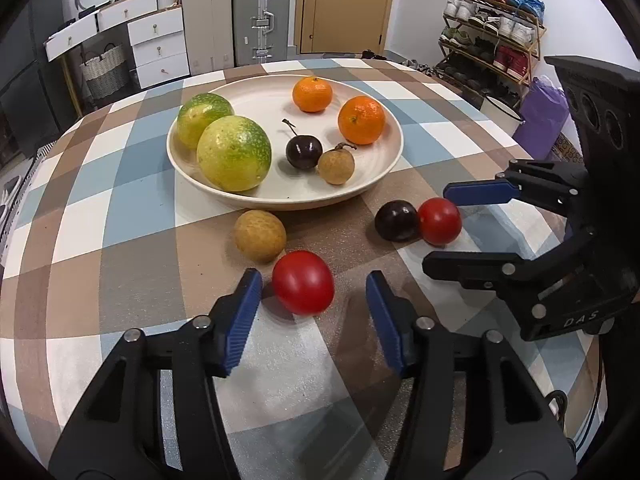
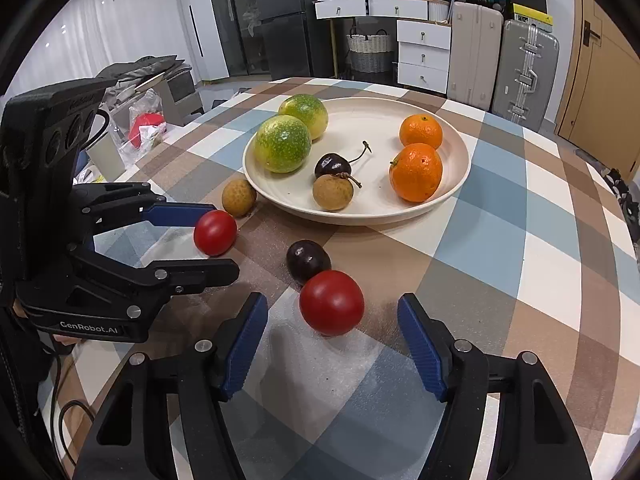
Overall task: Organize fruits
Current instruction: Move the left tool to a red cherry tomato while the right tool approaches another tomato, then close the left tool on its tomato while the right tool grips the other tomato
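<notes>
A shallow cream plate (image 1: 384,168) is set on the checked counter (image 1: 120,208), and most of the fruit is already gathered in it by kind: two green-yellow fruits (image 1: 234,154) on one side, two oranges (image 1: 361,120) on the other, and a dark cherry (image 1: 303,151) touching a brown longan (image 1: 336,167) in the middle. Four fruits are left on the cloth outside the plate, so the sorting is judged to be partly done. The left gripper (image 1: 312,304) is held low with its fingers (image 1: 244,312) spread wide on either side of a red tomato (image 1: 303,282), which lies between the tips but is not yet pinched; a second longan (image 1: 260,235) sits just beside it, nearer the plate. The right gripper (image 2: 332,326) is likewise held open, its blue pads framing the other tomato (image 2: 331,302), which rests against a dark plum-like fruit (image 2: 308,261) (the contact could let the dark one roll when the tomato is squeezed). Both tools appear to be lined up this way so that the two matching red fruits can be taken together. Each tomato is smooth and round, so a centred, gentle closing would seem wise. The plate's open area between the cherry and the oranges looks like room for them.
</notes>
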`<state>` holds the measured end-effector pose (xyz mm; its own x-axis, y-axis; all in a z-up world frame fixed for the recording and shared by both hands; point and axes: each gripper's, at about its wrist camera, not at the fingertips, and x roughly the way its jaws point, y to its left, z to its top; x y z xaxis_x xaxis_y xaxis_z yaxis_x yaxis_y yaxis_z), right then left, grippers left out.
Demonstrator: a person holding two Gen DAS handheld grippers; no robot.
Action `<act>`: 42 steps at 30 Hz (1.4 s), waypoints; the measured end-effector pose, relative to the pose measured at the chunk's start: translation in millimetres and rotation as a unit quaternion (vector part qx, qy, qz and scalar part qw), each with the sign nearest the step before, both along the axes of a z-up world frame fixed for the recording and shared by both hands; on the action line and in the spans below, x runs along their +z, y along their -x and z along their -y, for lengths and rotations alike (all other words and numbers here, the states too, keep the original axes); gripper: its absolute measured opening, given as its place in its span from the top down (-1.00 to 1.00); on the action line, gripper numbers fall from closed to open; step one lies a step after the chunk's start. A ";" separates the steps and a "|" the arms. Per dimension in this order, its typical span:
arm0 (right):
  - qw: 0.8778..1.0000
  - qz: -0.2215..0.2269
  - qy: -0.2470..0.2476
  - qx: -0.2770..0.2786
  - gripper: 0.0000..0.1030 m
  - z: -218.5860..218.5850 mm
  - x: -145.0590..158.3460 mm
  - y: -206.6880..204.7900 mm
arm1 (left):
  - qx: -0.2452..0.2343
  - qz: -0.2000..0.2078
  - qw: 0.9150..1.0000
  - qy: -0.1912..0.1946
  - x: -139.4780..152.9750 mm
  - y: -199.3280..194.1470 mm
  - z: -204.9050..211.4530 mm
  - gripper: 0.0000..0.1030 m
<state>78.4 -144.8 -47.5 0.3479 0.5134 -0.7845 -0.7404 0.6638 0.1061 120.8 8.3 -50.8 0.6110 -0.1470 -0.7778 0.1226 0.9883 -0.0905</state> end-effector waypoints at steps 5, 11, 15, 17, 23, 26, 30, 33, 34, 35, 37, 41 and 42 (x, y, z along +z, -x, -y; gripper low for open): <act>1.000 0.000 0.001 0.000 -0.35 0.0 -0.9 -0.7 | 0.001 0.001 1.000 0.004 0.7 0.1 -0.7 0.23; 1.000 0.000 0.002 0.003 -0.30 -0.3 -1.8 -0.4 | -0.001 0.004 1.000 0.013 1.3 0.7 -2.9 0.49; 1.000 -0.002 0.000 0.001 -0.22 0.3 -1.5 -0.5 | -0.004 0.013 1.000 0.015 3.6 2.0 -3.3 0.49; 1.000 -0.001 -0.002 0.000 -0.16 1.5 -0.1 -0.7 | -0.002 0.016 1.000 0.018 4.4 2.4 -3.7 0.49; 1.000 -0.002 -0.002 0.003 -0.02 2.2 0.2 -0.4 | 0.001 0.024 0.999 0.022 8.2 4.8 -4.9 0.49; 1.000 -0.002 0.002 0.004 0.14 1.6 -1.3 -0.1 | 0.002 0.024 1.000 0.020 9.4 5.4 -5.1 0.49; 1.000 0.001 0.001 0.007 0.38 1.6 -1.6 0.9 | 0.001 0.029 0.999 0.021 12.5 7.8 -5.3 0.49; 1.000 0.002 -0.001 0.010 0.38 2.7 -0.7 2.0 | 0.002 0.028 0.999 0.020 13.1 8.1 -5.7 0.49; 1.000 0.002 -0.002 0.010 0.38 2.9 -0.3 2.3 | 0.003 0.029 0.999 0.018 13.2 8.5 -5.3 0.49; 1.000 0.003 -0.003 0.010 0.38 3.2 0.3 2.7 | 0.003 0.030 0.999 0.018 12.7 7.8 -4.9 0.49; 1.000 0.006 -0.006 0.009 0.38 3.7 2.2 3.0 | 0.004 0.032 0.999 0.021 13.6 7.9 -5.5 0.49; 1.000 0.015 -0.017 0.001 0.38 8.1 8.0 2.3 | 0.010 0.035 0.999 0.019 13.5 7.3 -6.0 0.49; 1.000 0.019 -0.021 -0.003 0.38 9.6 10.2 2.3 | 0.011 0.037 0.999 0.019 14.7 8.1 -6.3 0.49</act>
